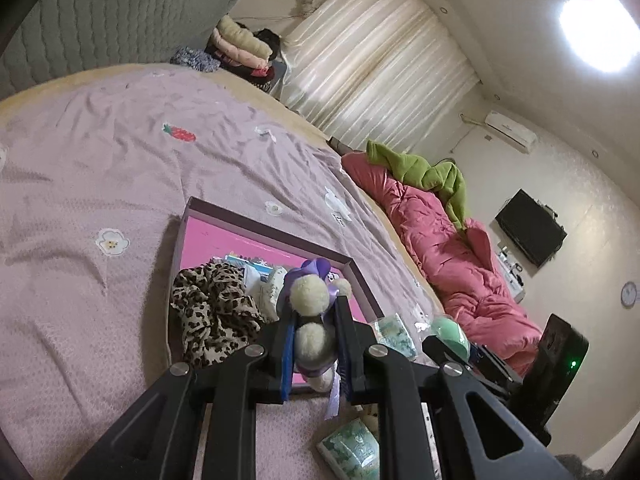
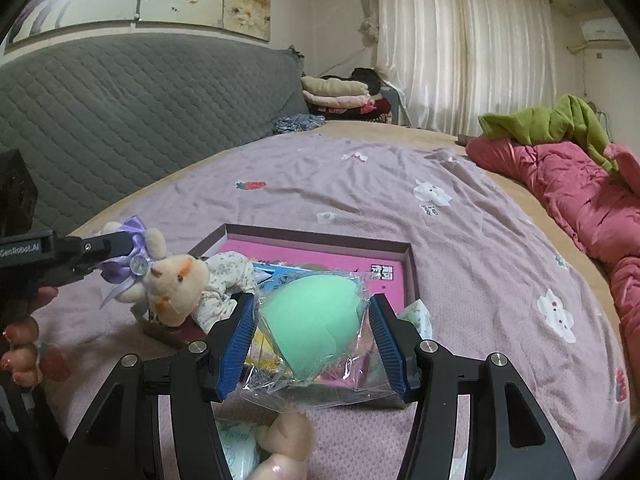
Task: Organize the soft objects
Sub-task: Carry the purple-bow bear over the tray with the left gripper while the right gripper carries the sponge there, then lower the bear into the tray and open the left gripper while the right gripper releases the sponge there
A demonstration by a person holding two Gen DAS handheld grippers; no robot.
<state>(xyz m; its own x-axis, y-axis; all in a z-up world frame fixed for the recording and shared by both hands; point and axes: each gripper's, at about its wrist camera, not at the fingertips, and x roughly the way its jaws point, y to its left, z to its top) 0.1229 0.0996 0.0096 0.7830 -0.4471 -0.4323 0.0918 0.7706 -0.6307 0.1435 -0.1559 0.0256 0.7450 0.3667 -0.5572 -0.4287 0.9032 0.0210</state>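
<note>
Right wrist view: pink-lined box holds packets; right gripper holds bagged green sponge, left gripper clamps plush bunny.

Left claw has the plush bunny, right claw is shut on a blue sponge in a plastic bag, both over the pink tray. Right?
One slip: the sponge is mint green, not blue; only the claw pads are blue. The right wrist view shows it bagged in clear plastic between the right claw pads. The rest holds: the left claw grips the plush bunny, and both sit over the pink tray.
</note>
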